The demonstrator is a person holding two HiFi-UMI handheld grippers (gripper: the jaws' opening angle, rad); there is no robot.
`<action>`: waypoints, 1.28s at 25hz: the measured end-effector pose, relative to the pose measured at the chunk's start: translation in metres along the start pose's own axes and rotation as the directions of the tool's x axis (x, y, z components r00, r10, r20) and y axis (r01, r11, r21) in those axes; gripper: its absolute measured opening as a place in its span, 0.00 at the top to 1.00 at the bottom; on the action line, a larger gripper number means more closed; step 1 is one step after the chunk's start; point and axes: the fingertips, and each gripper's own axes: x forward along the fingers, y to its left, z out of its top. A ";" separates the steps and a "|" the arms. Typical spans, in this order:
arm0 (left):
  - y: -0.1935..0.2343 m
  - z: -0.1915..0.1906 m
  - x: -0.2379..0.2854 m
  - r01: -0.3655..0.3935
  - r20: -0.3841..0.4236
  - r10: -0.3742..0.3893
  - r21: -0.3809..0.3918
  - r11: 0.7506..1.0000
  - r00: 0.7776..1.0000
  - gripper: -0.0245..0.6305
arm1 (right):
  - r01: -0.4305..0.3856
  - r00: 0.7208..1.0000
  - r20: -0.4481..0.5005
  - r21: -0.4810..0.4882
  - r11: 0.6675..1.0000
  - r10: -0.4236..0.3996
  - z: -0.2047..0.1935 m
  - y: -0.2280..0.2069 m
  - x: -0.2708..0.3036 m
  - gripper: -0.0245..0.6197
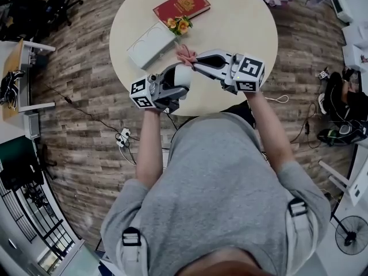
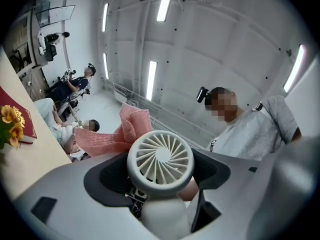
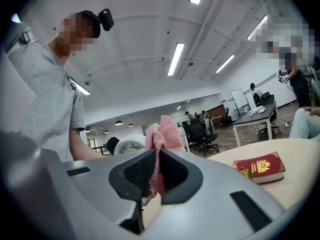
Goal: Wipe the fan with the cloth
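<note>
Above the table's near edge, my left gripper is shut on a small white hand fan. In the left gripper view the fan's round grille faces the camera, its handle clamped in my left gripper. My right gripper is shut on a pink cloth, which it holds just beyond the fan's head. In the right gripper view the cloth sticks up from my right gripper, with the fan close behind on the left. The cloth hangs behind the grille; whether they touch is unclear.
On the round cream table lie a red book, orange flowers and a white box. Cables and a power strip lie on the wooden floor. Desks, chairs and seated people stand farther off in the room.
</note>
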 end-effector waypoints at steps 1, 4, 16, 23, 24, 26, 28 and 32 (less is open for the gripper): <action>0.002 0.001 0.000 -0.003 0.017 0.003 -0.006 1.000 1.000 0.39 | 0.018 1.000 0.007 -0.014 1.000 -0.018 -0.001 -0.001 -0.001 0.92; 0.008 0.004 -0.002 -0.017 0.068 0.018 -0.013 1.000 0.997 0.39 | 0.087 0.996 0.029 -0.056 0.995 -0.085 -0.002 -0.003 -0.004 0.92; 0.016 0.006 -0.008 -0.057 0.091 0.059 -0.020 0.998 0.994 0.39 | 0.093 0.996 -0.006 -0.048 0.995 -0.093 -0.027 0.022 -0.001 0.92; 0.025 0.005 -0.011 -0.098 0.102 0.100 -0.029 0.995 0.990 0.39 | 0.042 0.998 -0.031 -0.164 0.985 -0.048 -0.021 0.048 -0.001 0.91; 0.026 0.005 -0.011 -0.096 0.102 0.099 -0.033 0.995 0.990 0.39 | 0.040 0.999 -0.021 -0.169 0.985 -0.044 -0.018 0.049 -0.002 0.91; 0.025 0.004 -0.010 -0.086 0.099 0.090 -0.043 0.995 0.991 0.39 | 0.042 0.999 0.004 -0.176 0.983 -0.041 -0.009 0.049 -0.003 0.91; 0.023 0.003 -0.008 -0.068 0.093 0.073 -0.054 0.996 0.993 0.39 | 0.052 0.999 0.022 -0.186 0.981 -0.049 0.000 0.049 -0.004 0.91; 0.015 0.002 -0.005 -0.021 0.092 0.028 -0.075 0.997 0.995 0.39 | 0.095 0.995 0.053 -0.201 0.975 -0.086 0.011 0.043 -0.004 0.91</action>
